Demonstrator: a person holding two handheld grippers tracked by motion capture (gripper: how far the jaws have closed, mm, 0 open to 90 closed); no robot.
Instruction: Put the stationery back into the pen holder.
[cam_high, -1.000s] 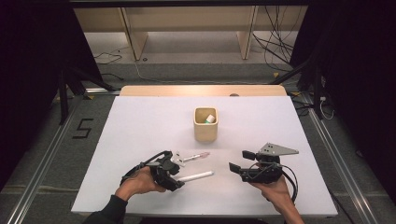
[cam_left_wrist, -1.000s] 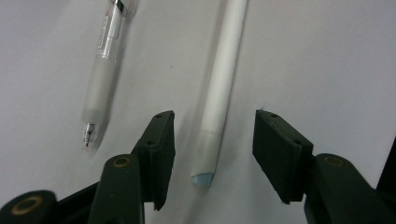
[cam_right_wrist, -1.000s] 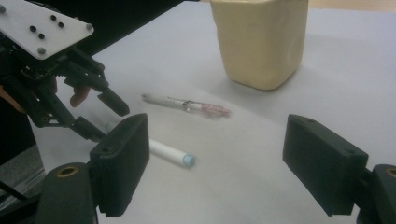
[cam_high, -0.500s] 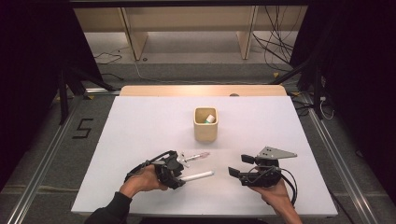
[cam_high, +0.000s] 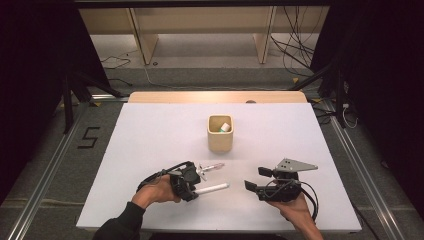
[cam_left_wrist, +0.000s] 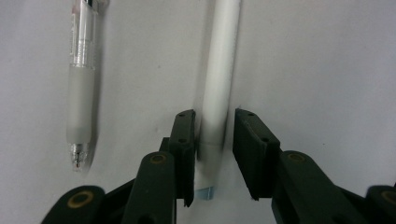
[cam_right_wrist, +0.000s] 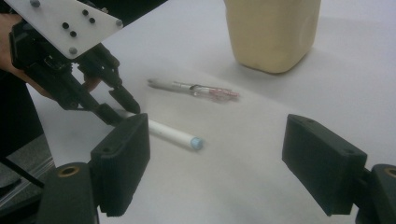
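Note:
A white pen lies on the white table near the front, with a clear pen just behind it. My left gripper sits low at the white pen's left end. In the left gripper view the white pen runs between the jaws of my left gripper. They have just been closing, and a thin gap remains on one side. The clear pen lies outside them to the left. My right gripper rests open to the right and holds nothing.
A tan cup with a small white item inside stands mid-table behind the pens. In the right gripper view the cup is beyond the white pen and clear pen. A wooden strip borders the far edge.
My left gripper has shifted slightly onto the end of the white pen. The right gripper and both pens have stayed put.

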